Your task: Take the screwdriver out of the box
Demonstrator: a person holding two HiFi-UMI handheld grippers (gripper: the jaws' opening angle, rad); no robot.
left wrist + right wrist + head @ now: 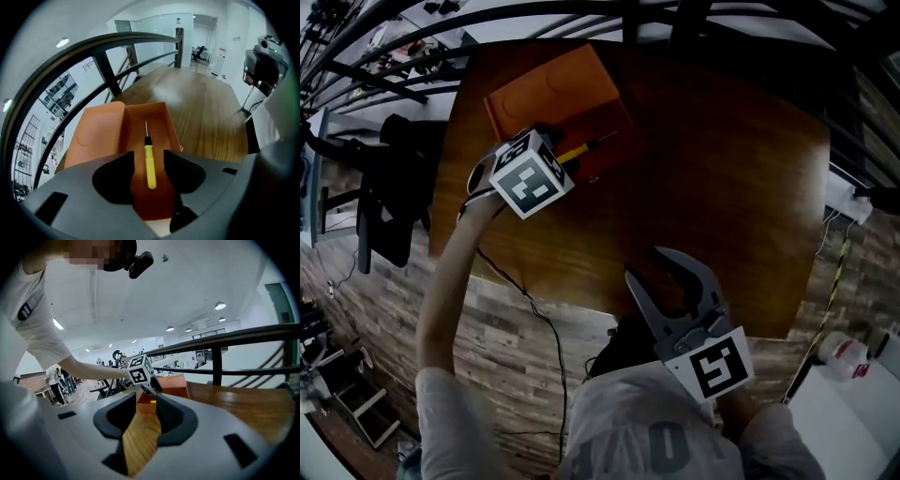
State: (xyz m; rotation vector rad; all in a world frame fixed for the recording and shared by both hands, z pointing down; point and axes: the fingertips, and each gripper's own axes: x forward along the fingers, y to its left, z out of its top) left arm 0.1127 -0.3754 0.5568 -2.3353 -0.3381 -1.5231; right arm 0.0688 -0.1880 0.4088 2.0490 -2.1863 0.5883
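An orange box point(553, 98) stands open at the far left of the wooden table point(722, 187), its lid folded back. A screwdriver point(150, 166) with a yellow handle and a thin shaft lies on the box floor; the head view shows it as a yellow streak point(578, 149). My left gripper point(149, 157) points steeply down into the box, open, with a jaw on each side of the handle and not touching it. Its marker cube point(525, 178) covers the box's near corner. My right gripper point(649, 267) hovers open and empty near the table's front edge.
A black metal railing point(112, 75) runs behind the table's far side. In the right gripper view the box point(164, 385) and the left gripper's cube point(140, 371) lie ahead across bare wood. A black cable point(534, 309) hangs down over the plank floor at the left.
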